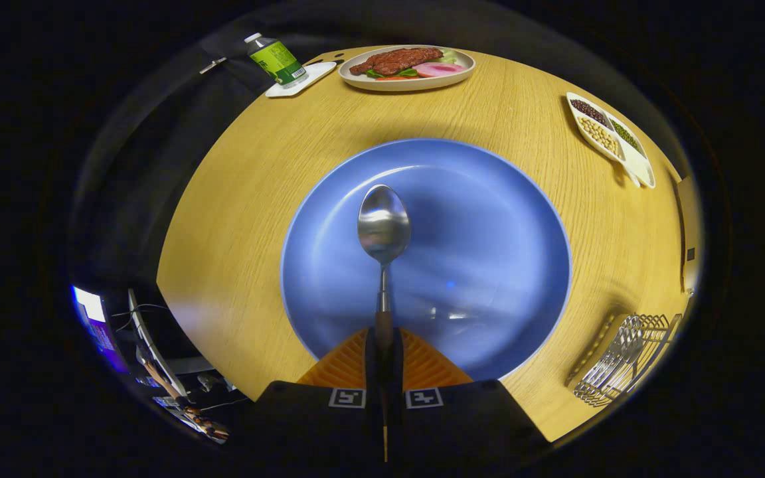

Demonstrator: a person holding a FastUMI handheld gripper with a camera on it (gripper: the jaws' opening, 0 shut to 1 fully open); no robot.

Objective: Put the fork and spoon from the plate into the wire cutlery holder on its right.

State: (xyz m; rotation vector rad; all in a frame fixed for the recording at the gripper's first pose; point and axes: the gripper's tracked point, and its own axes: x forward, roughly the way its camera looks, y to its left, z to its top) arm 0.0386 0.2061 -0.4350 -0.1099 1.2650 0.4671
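Observation:
A metal spoon (383,229) with a dark handle sticks straight out from between my fingers, its bowl hanging over the blue plate (489,219). My gripper (383,345) is shut on the spoon's handle, both fingers pressed against it. The plate below holds nothing else. The wire cutlery holder (625,358) stands on the table to the right of the plate, with a metal fork (618,355) lying in it.
The round wooden table (236,199) carries a plate of meat and vegetables (407,66) at the far side, a green bottle (276,60) on a white coaster, and a divided dish of beans (611,136) far right. The table edge falls away to the left.

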